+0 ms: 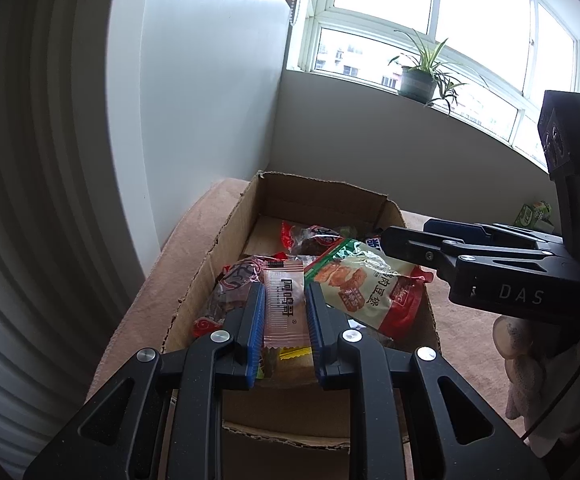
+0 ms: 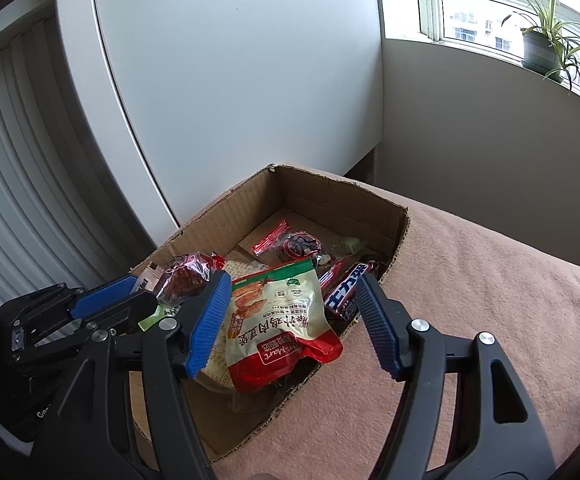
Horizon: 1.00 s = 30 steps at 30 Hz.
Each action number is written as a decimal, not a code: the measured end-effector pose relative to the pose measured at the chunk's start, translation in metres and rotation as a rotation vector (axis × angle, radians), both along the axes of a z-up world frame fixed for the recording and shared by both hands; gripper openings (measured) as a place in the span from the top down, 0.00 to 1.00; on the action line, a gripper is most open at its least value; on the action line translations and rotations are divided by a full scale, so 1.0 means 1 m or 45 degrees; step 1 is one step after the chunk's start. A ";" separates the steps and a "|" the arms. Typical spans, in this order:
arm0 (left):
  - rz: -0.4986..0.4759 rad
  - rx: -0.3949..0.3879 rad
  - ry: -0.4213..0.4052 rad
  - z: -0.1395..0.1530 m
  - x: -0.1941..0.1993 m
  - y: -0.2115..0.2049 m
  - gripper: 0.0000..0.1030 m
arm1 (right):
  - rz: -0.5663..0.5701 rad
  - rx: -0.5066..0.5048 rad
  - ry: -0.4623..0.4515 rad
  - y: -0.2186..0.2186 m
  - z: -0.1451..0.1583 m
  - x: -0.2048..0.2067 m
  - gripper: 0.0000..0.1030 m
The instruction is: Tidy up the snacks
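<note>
- The open brown cardboard box (image 2: 330, 200) sits on a worktop covered in a pinkish-beige cloth (image 2: 490, 300), and most of the snacks already lie inside it
- The left claw (image 1: 284, 312) hangs over the near end of that box, its blue-padded fingers closed against the sides of a pale pink wrapped snack bar (image 1: 284, 300); it looks to be grasping it, with the bar not yet let go
- The right claw (image 2: 290, 320) is spread wide and holds nothing; it hovers over the box's right-hand side, above a cream, green and red snack pouch (image 2: 278, 320) that lies on the pile
- Also in the box: a clear wrapper with a dark red cake (image 2: 182, 280) near the left wall, a red-striped clear packet (image 2: 290, 242) toward the far end, and a dark blue chocolate bar (image 2: 344, 292) against the right wall
- A small green packet (image 1: 532, 214) shows outside the box, well beyond its right wall, so I judge that one remains to collect
- Overall the sorting seems nearly finished: the pink bar needs dropping in, then the stray
</note>
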<state>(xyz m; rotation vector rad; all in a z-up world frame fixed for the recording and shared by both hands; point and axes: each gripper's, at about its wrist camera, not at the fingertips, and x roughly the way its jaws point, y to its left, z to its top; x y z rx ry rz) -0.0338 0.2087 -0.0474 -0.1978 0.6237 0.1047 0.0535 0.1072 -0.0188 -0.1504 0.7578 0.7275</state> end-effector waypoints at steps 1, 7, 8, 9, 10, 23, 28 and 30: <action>0.003 0.002 0.002 0.000 0.000 0.000 0.77 | -0.003 0.003 0.001 -0.001 0.000 0.000 0.34; 0.019 0.001 -0.014 0.003 -0.001 0.002 0.53 | -0.002 -0.006 -0.006 -0.004 0.002 0.000 0.34; 0.023 0.000 -0.016 0.003 -0.001 0.002 0.50 | -0.006 -0.007 -0.009 -0.006 0.002 0.000 0.34; 0.025 -0.001 -0.019 0.004 -0.002 0.002 0.44 | -0.010 -0.008 -0.012 -0.008 0.002 0.000 0.34; 0.027 0.003 -0.022 0.004 -0.002 0.001 0.41 | -0.013 -0.010 -0.013 -0.010 0.003 0.000 0.33; 0.056 0.037 -0.038 0.012 -0.005 -0.015 0.23 | -0.088 0.006 -0.105 -0.057 0.015 -0.011 0.11; 0.074 0.083 -0.049 0.014 -0.006 -0.027 0.23 | -0.124 0.007 -0.120 -0.081 0.016 -0.014 0.11; 0.085 0.103 -0.050 0.015 -0.005 -0.033 0.23 | -0.135 0.014 -0.123 -0.091 0.016 -0.016 0.11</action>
